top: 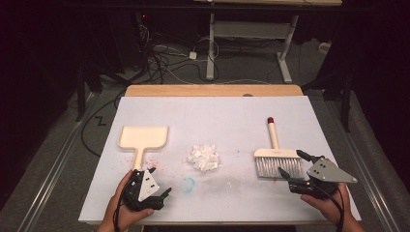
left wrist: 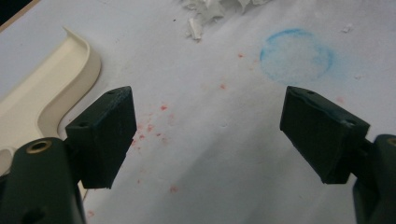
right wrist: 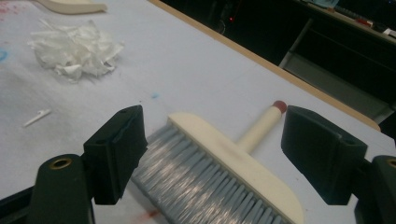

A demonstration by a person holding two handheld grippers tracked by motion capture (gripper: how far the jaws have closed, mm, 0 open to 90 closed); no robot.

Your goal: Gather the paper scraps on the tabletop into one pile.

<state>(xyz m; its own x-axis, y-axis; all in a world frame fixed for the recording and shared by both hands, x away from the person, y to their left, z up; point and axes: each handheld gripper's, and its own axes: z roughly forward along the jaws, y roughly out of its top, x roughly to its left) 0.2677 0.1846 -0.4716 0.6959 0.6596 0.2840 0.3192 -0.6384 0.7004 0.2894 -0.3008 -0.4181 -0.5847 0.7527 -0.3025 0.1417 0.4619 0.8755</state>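
Note:
A cream dustpan [top: 143,137] lies left of centre, its handle pointing toward me; its rim [left wrist: 42,102] sits left of my jaws in the left gripper view. A pile of white paper scraps [top: 203,157] [right wrist: 74,49] rests mid-table. To the right lies a cream brush [top: 276,157] [right wrist: 224,172] with grey bristles and a red-tipped handle pointing away. My left gripper [top: 159,181] [left wrist: 205,135] is open just right of the dustpan handle's end, over bare sheet. My right gripper [top: 291,162] [right wrist: 215,149] is open at the brush's right end, jaws either side of the head, nothing held.
A white sheet [top: 217,116] covers the wooden table. A blue ring mark [top: 188,184] [left wrist: 296,56] and red specks [left wrist: 149,126] stain it near the front. Beyond the far edge are a desk frame [top: 251,43] and floor cables [top: 164,63].

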